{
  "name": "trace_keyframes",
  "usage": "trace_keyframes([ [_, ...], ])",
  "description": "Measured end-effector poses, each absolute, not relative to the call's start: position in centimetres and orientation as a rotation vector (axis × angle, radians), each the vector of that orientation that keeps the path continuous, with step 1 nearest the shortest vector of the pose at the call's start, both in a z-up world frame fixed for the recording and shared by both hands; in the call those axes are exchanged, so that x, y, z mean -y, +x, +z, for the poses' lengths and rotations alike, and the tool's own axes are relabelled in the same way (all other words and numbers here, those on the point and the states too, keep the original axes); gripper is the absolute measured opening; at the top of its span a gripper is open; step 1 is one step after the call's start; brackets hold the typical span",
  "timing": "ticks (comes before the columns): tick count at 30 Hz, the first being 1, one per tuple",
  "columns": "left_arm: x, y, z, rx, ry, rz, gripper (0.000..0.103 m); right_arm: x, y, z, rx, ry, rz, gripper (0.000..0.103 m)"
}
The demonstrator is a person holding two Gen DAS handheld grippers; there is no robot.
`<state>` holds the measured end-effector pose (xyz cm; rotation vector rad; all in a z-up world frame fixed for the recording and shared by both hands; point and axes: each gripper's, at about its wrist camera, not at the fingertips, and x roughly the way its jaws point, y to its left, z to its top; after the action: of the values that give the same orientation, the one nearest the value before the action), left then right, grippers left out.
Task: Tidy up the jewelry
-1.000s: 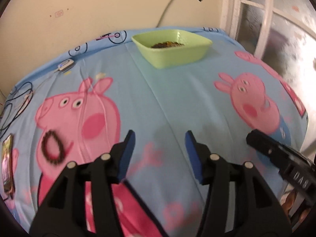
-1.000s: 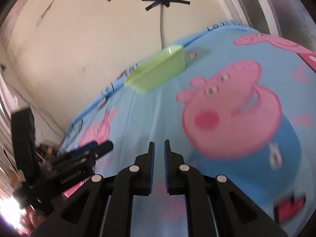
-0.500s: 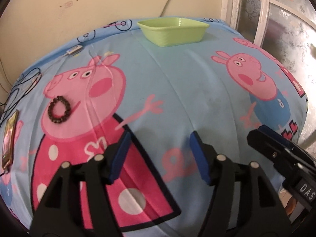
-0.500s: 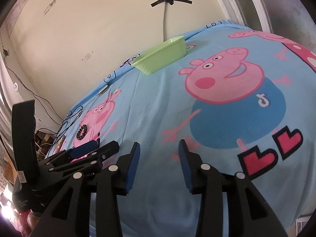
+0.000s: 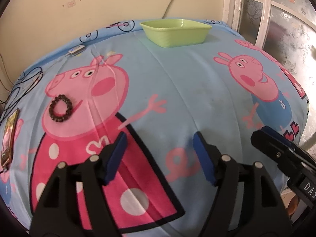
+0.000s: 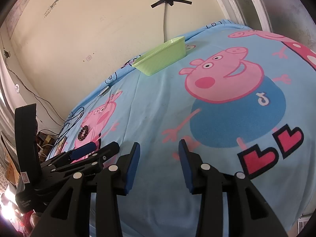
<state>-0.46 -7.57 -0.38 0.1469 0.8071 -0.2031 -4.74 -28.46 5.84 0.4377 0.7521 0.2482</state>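
A dark beaded bracelet (image 5: 60,108) lies flat on the cartoon-print cloth at the left; it also shows small in the right wrist view (image 6: 83,132). A light green tray (image 5: 175,32) stands at the far edge of the table, also seen in the right wrist view (image 6: 161,59). My left gripper (image 5: 159,155) is open and empty, low over the near edge, to the right of the bracelet. My right gripper (image 6: 159,159) is open and empty, near the front edge. The tray's inside is hidden from both views.
A phone (image 5: 8,136) lies at the left edge with black cables (image 5: 25,83) behind it. A small white device (image 5: 76,49) sits at the far left. A wall stands behind the table and a window frame (image 5: 264,13) at the right.
Both grippers have pulled back from the tray toward the near edge. The right gripper has gone from shut to open. The bracelet has not moved.
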Motion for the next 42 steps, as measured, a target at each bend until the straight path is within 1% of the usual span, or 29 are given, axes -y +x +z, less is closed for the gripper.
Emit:
trace_keyframes([
  [16,7.1,-0.3,-0.5,-0.804,0.141,-0.203,0.075,28.5,-4.7,5.8,-0.744,0.437,0.252,0.016],
  [25,7.0,-0.4,-0.6,-0.800,0.139,-0.205,0.078,28.4,-4.7,5.8,-0.743,0.434,0.252,0.016],
  [33,6.9,-0.7,-0.5,-0.806,0.148,-0.205,0.078,27.6,-4.3,6.2,-0.750,0.364,0.228,0.016],
  [42,4.7,-0.9,0.2,-0.779,0.164,-0.173,0.078,26.1,-2.7,6.4,-0.772,0.314,0.270,0.016],
])
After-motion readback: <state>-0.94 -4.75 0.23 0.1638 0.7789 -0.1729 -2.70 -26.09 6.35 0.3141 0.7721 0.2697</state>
